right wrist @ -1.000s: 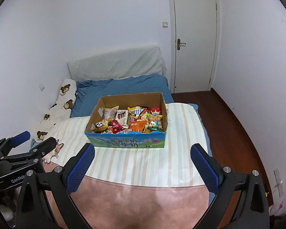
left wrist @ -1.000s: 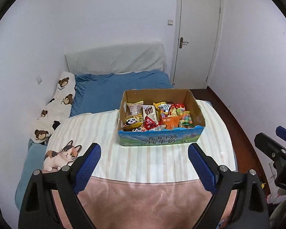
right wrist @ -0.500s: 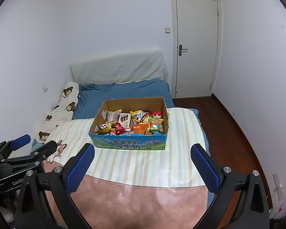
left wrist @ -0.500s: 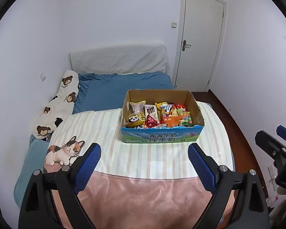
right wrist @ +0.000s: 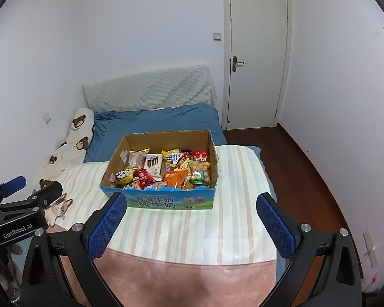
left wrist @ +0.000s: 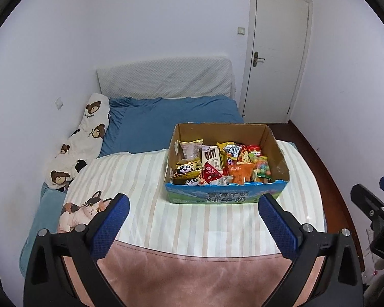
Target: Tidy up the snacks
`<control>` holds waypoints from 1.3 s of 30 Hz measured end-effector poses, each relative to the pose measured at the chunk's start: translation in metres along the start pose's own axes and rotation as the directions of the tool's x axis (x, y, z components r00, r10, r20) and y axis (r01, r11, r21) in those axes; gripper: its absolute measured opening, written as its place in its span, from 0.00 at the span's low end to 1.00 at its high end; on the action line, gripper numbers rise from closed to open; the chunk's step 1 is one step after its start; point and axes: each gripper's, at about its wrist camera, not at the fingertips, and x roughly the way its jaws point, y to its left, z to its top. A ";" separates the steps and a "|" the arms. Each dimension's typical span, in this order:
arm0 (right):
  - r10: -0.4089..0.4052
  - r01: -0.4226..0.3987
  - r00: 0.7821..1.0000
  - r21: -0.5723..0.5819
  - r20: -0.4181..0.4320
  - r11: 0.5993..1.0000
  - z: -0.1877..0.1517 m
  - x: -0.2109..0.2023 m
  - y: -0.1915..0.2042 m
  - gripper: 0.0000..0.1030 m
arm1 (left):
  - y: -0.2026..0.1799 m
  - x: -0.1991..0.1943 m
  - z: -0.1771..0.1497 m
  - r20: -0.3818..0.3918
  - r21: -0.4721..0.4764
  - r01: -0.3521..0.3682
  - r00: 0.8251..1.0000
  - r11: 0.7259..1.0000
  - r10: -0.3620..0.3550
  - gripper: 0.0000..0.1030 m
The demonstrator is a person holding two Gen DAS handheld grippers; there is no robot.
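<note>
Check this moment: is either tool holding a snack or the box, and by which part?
Nothing is held. The left tool and the right tool are both open and empty, short of the cardboard box, where the snacks lie.

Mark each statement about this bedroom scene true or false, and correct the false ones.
1. The cardboard box holds snack packets. True.
2. The left gripper grips a packet. False: its fingers are spread and hold nothing.
3. The box sits on the striped blanket. True.
4. The door stands open. False: it is closed.
5. The right gripper is open. True.
</note>
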 end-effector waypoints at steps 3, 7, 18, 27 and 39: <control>-0.011 0.011 1.000 0.002 -0.008 1.000 0.008 0.015 -0.002 1.00 | -0.002 0.014 0.005 -0.021 0.006 -0.001 1.000 1.000 0.001 1.00; -0.009 0.010 1.000 0.011 -0.025 1.000 0.015 0.033 -0.001 1.00 | -0.007 0.035 0.010 -0.059 0.018 -0.005 0.998 1.000 0.006 1.00; -0.018 0.020 0.997 0.023 -0.073 1.000 0.021 0.070 0.004 1.00 | -0.013 0.063 0.015 -0.115 0.035 -0.005 0.993 0.999 0.009 1.00; -0.028 0.030 0.996 0.024 -0.081 0.999 0.021 0.074 0.002 1.00 | -0.015 0.063 0.018 -0.113 0.035 0.002 0.994 0.999 0.002 1.00; -0.033 0.035 0.996 0.023 -0.078 0.999 0.020 0.073 0.002 1.00 | -0.015 0.061 0.023 -0.100 0.032 0.007 0.995 0.999 -0.004 1.00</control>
